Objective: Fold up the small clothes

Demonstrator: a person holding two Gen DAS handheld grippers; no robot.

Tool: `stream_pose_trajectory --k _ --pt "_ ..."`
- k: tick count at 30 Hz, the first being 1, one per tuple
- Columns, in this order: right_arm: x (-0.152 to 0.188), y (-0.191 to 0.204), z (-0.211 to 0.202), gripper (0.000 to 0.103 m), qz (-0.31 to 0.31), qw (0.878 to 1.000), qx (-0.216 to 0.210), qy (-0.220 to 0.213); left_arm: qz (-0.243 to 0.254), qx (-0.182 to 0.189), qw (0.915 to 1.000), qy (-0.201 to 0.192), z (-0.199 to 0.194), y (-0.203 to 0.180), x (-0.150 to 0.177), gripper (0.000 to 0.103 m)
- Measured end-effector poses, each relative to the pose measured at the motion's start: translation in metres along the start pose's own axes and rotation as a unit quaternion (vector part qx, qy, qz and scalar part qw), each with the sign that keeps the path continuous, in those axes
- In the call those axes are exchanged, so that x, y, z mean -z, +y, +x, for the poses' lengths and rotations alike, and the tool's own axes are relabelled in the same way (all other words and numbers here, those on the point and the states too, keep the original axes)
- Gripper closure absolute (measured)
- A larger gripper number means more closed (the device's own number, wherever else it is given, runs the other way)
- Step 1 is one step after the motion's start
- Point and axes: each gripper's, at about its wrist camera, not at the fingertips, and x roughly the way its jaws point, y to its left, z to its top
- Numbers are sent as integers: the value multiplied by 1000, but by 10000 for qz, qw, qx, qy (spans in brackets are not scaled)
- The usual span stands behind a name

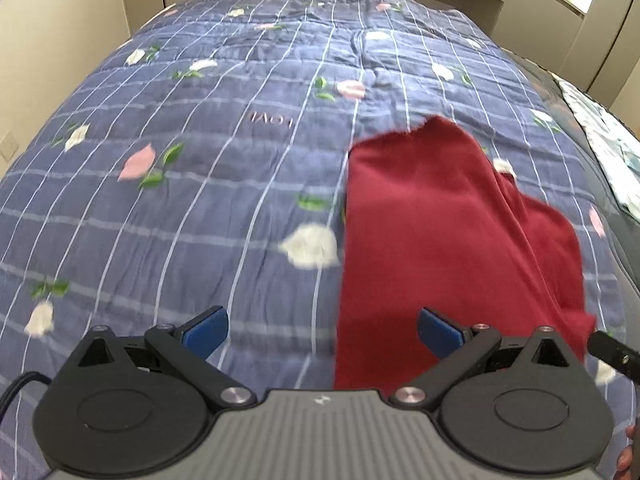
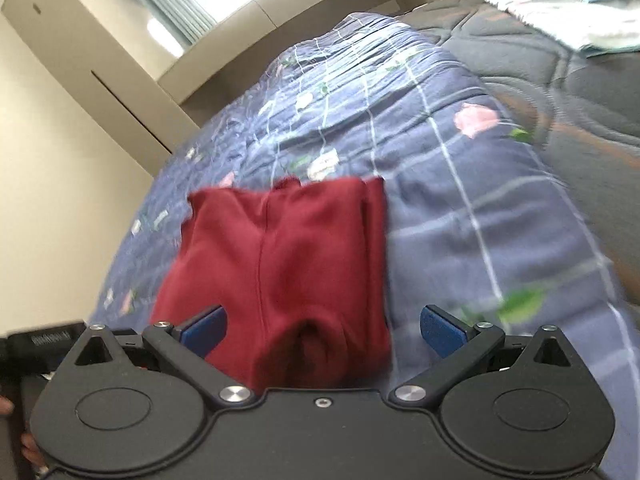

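A dark red garment (image 1: 436,240) lies on the blue floral quilt (image 1: 200,184), at the right of the left wrist view. My left gripper (image 1: 322,330) is open and empty, its blue fingertips (image 1: 206,330) spread wide just above the garment's near left edge. In the right wrist view the same red garment (image 2: 288,264) lies partly folded, with a seam down its middle. My right gripper (image 2: 323,330) is open and empty, its fingers on either side of the garment's near end. Whether either gripper touches the cloth cannot be told.
The quilt covers a bed (image 2: 460,200) with a dark grey mattress (image 2: 560,92) exposed at the right. A pale folded cloth (image 2: 568,4) lies on the mattress. Beige cabinets (image 2: 80,80) and walls surround the bed. The other gripper's tip (image 1: 612,354) shows at the right edge.
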Motion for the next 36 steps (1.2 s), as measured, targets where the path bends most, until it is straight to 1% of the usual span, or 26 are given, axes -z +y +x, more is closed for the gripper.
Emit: stream_pose_trajectory --k 3,6,12,16,24,27,29,31,34,36 --pt "-14 -6 23 0 87 9999 -81 41 15 42 10000 -11 18 -3 -15 0" --pt "-21 -9 37 0 135 9999 -90 47 -1 229 9997 41 36 -4 -25 0" --pt "-17 -19 38 0 407 9983 -341 -222 -200 637 9974 278 63 5 -33 0" --pt "-16 -18 36 2 336 9985 -347 -270 -315 750 9960 372 66 9 -32 0" --pt "-10 -16 32 19 229 9991 -27 -360 -251 659 9966 420 67 5 -35 0" --pt "-9 -16 31 23 179 9992 44 -367 -193 621 9970 408 67 3 -35 0" --pt "-9 -16 31 24 153 9992 63 -355 -194 617 9970 421 66 3 -36 0" --pt "-9 -17 31 24 132 9993 72 -347 -220 657 9966 448 66 3 -36 0" --pt "-8 -14 31 29 40 9992 186 -350 -292 773 9953 509 67 6 -37 1" --pt "-7 -13 30 37 -36 9989 284 -360 -349 902 9939 525 68 9 -36 2"
